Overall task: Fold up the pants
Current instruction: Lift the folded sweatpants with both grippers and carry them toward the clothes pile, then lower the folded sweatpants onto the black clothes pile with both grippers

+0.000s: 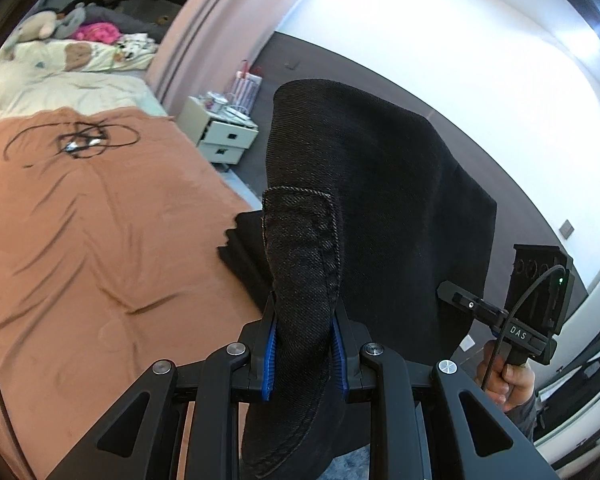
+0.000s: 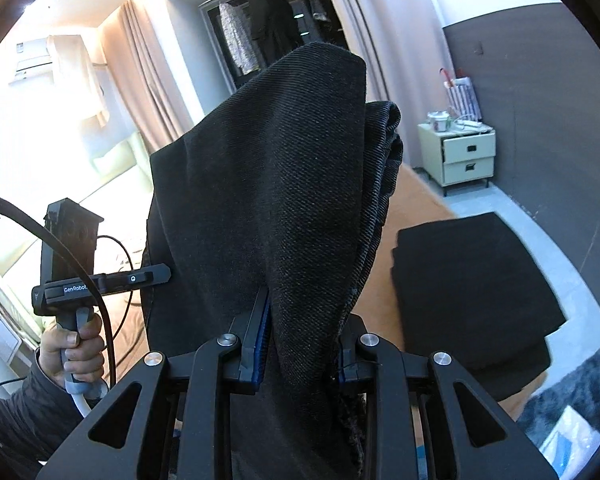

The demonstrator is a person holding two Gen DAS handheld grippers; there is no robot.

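Both hand-held grippers, left (image 1: 304,354) and right (image 2: 302,354), clench the black pants (image 1: 364,208); heavy denim could slip free above the bed (image 1: 100,220)

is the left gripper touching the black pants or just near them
Touching. In the left wrist view the left gripper has both blue pads pressed against a bunched fold of the black pants, with no gap on either side.

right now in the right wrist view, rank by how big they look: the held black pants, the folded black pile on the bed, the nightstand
1. held black pants, though nearness to the camera inflates them
2. folded black pile
3. nightstand, far off, so true size is unsure
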